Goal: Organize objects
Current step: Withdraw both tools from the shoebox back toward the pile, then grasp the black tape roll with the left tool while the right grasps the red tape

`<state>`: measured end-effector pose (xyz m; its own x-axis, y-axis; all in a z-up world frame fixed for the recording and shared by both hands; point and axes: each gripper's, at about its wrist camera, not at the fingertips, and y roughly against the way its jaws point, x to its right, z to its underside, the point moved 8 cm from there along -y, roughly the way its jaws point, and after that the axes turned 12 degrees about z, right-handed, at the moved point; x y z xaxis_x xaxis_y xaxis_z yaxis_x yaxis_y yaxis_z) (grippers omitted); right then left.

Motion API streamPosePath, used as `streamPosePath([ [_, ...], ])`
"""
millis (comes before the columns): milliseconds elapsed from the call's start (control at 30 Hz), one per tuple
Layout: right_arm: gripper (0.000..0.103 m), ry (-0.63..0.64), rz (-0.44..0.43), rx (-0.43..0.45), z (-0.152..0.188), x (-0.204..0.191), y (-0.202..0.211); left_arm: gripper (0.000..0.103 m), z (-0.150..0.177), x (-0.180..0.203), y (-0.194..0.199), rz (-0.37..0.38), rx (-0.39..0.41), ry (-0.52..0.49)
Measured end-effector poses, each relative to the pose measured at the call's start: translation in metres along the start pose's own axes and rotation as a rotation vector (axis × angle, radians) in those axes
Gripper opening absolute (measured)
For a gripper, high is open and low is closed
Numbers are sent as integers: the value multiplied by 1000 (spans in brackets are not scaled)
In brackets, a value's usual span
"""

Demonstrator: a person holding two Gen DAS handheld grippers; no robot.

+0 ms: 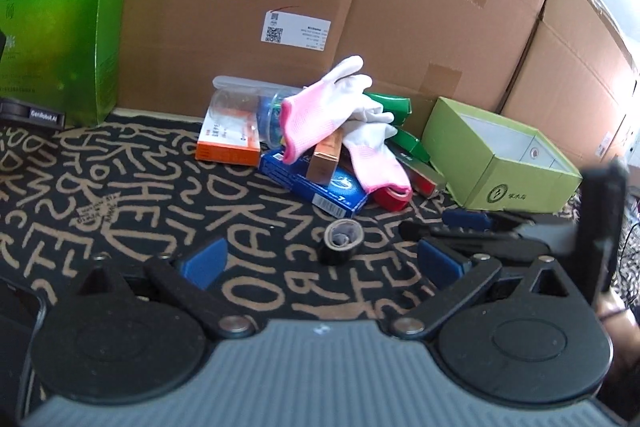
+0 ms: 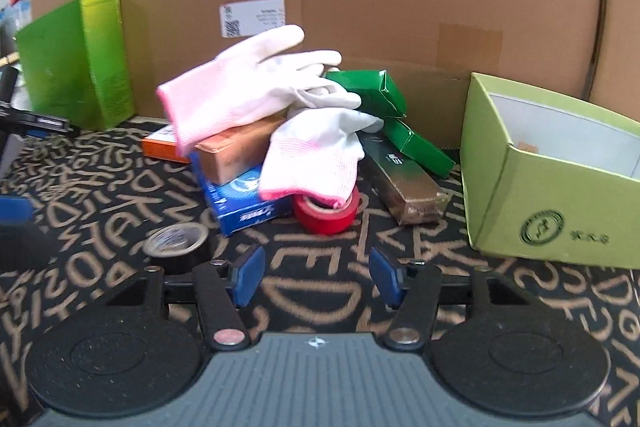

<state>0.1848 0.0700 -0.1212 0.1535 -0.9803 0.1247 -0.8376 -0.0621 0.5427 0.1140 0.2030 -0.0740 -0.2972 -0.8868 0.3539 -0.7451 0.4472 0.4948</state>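
Left wrist view: the left gripper (image 1: 324, 261) hangs over the patterned cloth (image 1: 120, 195), jaws spread wide with nothing between them. A black tape roll (image 1: 340, 241) lies on the cloth just ahead of the jaws. Behind it sits a pile: two pink-and-white gloves (image 1: 328, 107) draped over a blue box (image 1: 316, 187), an orange box (image 1: 228, 143) and a clear cup (image 1: 244, 99). An open green box (image 1: 500, 155) stands right of the pile.

Right wrist view: the right gripper (image 2: 318, 277) is released, jaws partly apart and empty. A red tape roll (image 2: 326, 215) lies ahead, partly under one glove (image 2: 316, 155). The black tape roll (image 2: 176, 241) lies front left, the open green box (image 2: 560, 203) right.
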Motion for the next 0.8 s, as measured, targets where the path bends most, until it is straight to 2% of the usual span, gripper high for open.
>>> streamPosePath([
  [133,61,-21,10,-18,-10,-1,-21,101,0,-3,-13,4,-17,-23],
  [267,61,-27,20,-9,-19,0,-39,95,0,-4,-30,9,-47,-36],
  [300,59,-30,18,-6,-19,0,-43,94,0,-3,-34,11,-53,-43],
  [333,49,-35,6,-12,-19,1,-46,93,-1,-2,-37,13,-58,-52],
  [433,49,-69,-25,-23,-15,5,-40,83,-1,4,-50,24,-78,-80],
  [500,49,-54,-27,-27,-7,6,-29,71,0,7,-62,28,-106,-97],
  [567,49,-30,-19,-28,4,7,-16,64,2,10,-74,26,-131,-113],
  [667,49,-26,-18,-30,18,13,6,61,4,14,-88,10,-149,-133],
  [733,49,-30,-22,-33,24,18,20,53,6,15,-95,-5,-165,-141],
  [767,49,-28,-18,-34,27,20,26,42,7,15,-98,-4,-176,-135],
  [800,49,-25,-14,-34,30,23,32,37,8,15,-99,-7,-179,-131],
])
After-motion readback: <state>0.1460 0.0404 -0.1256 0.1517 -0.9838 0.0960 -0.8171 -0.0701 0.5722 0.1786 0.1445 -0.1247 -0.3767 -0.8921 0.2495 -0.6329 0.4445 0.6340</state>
